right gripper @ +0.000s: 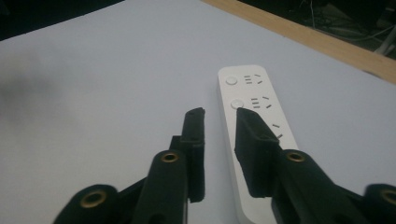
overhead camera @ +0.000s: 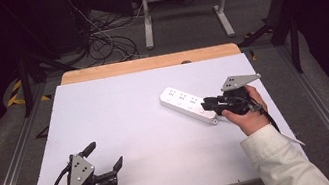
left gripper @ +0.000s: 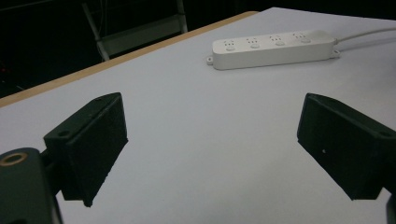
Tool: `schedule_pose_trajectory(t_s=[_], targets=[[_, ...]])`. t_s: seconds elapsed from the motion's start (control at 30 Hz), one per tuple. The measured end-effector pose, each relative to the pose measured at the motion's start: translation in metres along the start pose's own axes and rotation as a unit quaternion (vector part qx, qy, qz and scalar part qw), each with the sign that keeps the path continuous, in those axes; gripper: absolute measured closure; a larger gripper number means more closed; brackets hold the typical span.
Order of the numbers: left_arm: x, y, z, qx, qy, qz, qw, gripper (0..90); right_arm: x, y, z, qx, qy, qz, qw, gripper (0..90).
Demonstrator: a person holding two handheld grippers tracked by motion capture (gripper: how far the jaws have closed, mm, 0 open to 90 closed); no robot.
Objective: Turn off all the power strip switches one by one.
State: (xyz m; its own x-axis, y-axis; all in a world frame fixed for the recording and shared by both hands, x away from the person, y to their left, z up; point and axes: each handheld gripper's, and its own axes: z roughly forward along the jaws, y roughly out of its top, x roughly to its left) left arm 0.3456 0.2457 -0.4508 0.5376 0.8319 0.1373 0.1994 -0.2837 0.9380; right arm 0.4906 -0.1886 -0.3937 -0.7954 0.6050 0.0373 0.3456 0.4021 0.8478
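Power strip [overhead camera: 188, 105], white, four outlets, lies flat on the counter [overhead camera: 122, 125], right of centre, angled from far-left to near-right. White cord leaves its near-right end. Right claw [overhead camera: 208, 104], held in the person's right hand [overhead camera: 244, 109], sits low at that near-right end; right gripper view shows its jaws narrowly parted, one jaw over the strip's top by a round button, the other just off its edge over bare counter. Nothing gripped between them. Left claw [overhead camera: 106, 156] rests at the near-left of the counter, well apart from the strip, jaws spread wide, empty.
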Motion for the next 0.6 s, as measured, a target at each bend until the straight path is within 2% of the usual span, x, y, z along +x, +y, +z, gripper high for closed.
schedule_pose_trajectory(t_s=[0.03, 0.07, 0.1, 0.13, 0.17, 0.2, 0.23, 0.33, 0.43, 0.6], targets=[[0.000, 0.000, 0.000, 0.000, 0.000, 0.000, 1.0000, 9.2, 0.000, 0.000, 0.000, 0.000, 0.000, 0.000, 1.0000, 77.4], [0.000, 0.000, 0.000, 0.000, 0.000, 0.000, 1.0000, 9.2, -0.001, 0.002, 0.002, 0.006, 0.006, -0.005, 1.0000, 85.5], [0.000, 0.000, 0.000, 0.000, 0.000, 0.000, 1.0000, 9.2, -0.001, 0.002, 0.002, 0.006, 0.006, -0.005, 1.0000, 85.5], [0.000, 0.000, 0.000, 0.000, 0.000, 0.000, 1.0000, 9.2, -0.002, 0.004, 0.004, 0.019, 0.008, -0.007, 0.9998, 90.0], [0.000, 0.000, 0.000, 0.000, 0.000, 0.000, 1.0000, 9.2, -0.002, 0.004, 0.004, 0.019, 0.008, -0.007, 0.9998, 90.0], [0.000, 0.000, 0.000, 0.000, 0.001, 0.001, 1.0000, 9.2, -0.003, 0.006, 0.007, 0.035, 0.009, -0.005, 0.9993, 90.0], [0.000, 0.000, 0.000, 0.000, 0.001, 0.001, 1.0000, 9.2, -0.003, 0.006, 0.007, 0.035, 0.009, -0.005, 0.9993, 90.0], [0.000, 0.000, 0.000, 0.000, 0.001, 0.000, 1.0000, 9.2, -0.007, 0.010, 0.012, 0.062, 0.002, 0.001, 0.9981, 90.0], [0.001, 0.000, 0.000, 0.000, 0.001, 0.000, 1.0000, 9.2, -0.013, 0.013, 0.021, 0.093, -0.010, 0.014, 0.9955, 90.0], [0.002, 0.000, -0.001, 0.000, 0.002, -0.002, 1.0000, 9.2, -0.021, 0.012, 0.030, 0.114, -0.017, 0.029, 0.9929, 90.0]])
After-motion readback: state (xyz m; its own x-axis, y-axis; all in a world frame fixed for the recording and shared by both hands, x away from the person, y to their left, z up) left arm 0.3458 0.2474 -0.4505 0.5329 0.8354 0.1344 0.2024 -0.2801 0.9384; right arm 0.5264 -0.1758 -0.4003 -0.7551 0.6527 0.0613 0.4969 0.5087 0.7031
